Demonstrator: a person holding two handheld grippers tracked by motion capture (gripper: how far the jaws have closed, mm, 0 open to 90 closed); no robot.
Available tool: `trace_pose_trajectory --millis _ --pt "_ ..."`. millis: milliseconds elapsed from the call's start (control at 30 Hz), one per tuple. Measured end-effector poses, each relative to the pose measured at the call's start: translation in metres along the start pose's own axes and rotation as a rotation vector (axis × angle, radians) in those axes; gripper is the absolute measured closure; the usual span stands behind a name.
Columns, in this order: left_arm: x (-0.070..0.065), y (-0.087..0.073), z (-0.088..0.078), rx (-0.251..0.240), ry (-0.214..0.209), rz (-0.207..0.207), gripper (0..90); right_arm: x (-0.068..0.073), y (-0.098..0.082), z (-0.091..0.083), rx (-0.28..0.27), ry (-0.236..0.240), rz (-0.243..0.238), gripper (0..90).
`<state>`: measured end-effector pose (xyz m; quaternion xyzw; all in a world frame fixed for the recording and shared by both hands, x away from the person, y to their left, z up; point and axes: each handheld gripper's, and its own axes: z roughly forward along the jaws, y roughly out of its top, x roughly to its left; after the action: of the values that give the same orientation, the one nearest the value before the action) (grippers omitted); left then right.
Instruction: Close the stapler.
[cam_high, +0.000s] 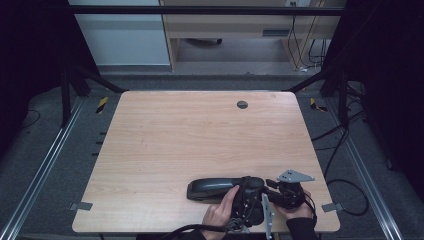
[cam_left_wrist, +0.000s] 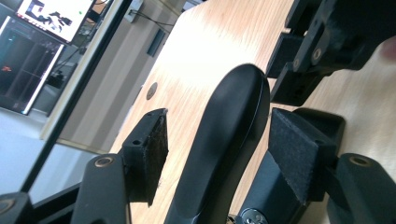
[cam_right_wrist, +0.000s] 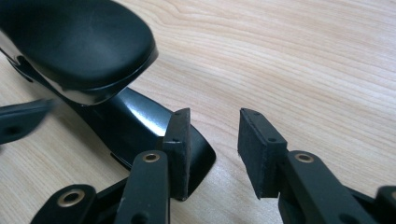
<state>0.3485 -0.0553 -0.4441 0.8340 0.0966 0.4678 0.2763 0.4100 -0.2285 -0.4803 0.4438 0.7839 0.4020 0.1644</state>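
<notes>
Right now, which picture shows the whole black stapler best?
The high view: the black stapler lies whole on the table. The left gripper view shows its top arm between the open fingers; the right gripper view shows one end close up.

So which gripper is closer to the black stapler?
Left. The left gripper has the stapler between its open jaws; the right gripper sits open beside the stapler's base end.

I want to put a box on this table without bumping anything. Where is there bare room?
Most of the table is bare: the whole far half around the grommet hole, and the left side down to the near-left corner. The near-right corner is crowded: the black stapler lies there, with the left gripper and right gripper over it.
</notes>
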Motion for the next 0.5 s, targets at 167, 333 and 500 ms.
trace_pose_trajectory --millis 167,333,500 --pt "0.011 -0.001 -0.009 -0.011 -0.041 -0.052 36.3 -0.002 0.001 -0.002 -0.008 0.001 0.016 66.3" --pt "0.027 -0.007 -0.015 -0.014 -0.049 -0.105 35.9 -0.003 0.003 -0.005 -0.028 0.000 0.010 72.2" --pt "0.047 -0.020 -0.018 0.002 -0.048 -0.165 35.8 -0.004 0.006 -0.010 -0.046 -0.001 0.010 80.0"
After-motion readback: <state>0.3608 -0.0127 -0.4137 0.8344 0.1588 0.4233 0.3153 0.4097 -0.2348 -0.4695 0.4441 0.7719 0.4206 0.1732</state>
